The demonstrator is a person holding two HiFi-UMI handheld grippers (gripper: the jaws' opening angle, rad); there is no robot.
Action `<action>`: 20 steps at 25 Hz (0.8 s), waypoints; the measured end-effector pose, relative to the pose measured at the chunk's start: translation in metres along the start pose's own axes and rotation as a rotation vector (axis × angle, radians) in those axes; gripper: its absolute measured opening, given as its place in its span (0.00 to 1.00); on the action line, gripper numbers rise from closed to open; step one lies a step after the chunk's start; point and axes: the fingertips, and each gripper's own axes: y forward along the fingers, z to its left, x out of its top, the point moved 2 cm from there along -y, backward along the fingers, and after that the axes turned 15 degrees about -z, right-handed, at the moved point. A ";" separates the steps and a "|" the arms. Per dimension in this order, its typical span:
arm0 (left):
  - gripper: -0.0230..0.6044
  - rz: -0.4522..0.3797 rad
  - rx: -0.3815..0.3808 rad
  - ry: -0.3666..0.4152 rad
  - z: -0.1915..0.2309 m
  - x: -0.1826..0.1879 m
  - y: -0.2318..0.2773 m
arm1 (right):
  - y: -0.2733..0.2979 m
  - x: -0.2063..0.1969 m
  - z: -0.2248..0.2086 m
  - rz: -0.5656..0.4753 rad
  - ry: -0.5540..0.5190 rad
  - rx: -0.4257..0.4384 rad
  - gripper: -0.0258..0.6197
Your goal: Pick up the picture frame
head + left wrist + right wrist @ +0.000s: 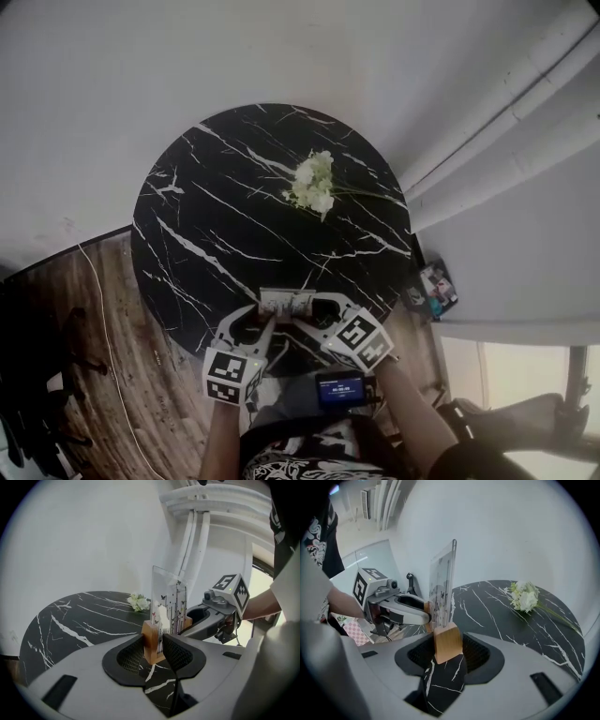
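While the picture frame point(286, 303) stands upright just over the near edge of the tabletop point(216, 216), long axis running side to side, the left tool point(156, 651) clamps one end of its wooden base and the right tool point(447, 651) the other, equally near.

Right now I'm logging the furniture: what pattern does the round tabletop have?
The tabletop is black with white marble-like veins, clearest in the head view.

White wall point(281, 47), wooden floor point(122, 375), round black marble table point(216, 216)
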 end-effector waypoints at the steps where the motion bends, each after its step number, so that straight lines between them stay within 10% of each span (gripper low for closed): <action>1: 0.25 -0.003 -0.006 -0.006 -0.002 0.002 -0.001 | -0.003 0.003 0.002 -0.010 -0.001 -0.007 0.30; 20: 0.25 -0.076 -0.079 0.048 -0.039 0.042 -0.035 | -0.051 0.033 0.041 -0.149 -0.070 -0.145 0.30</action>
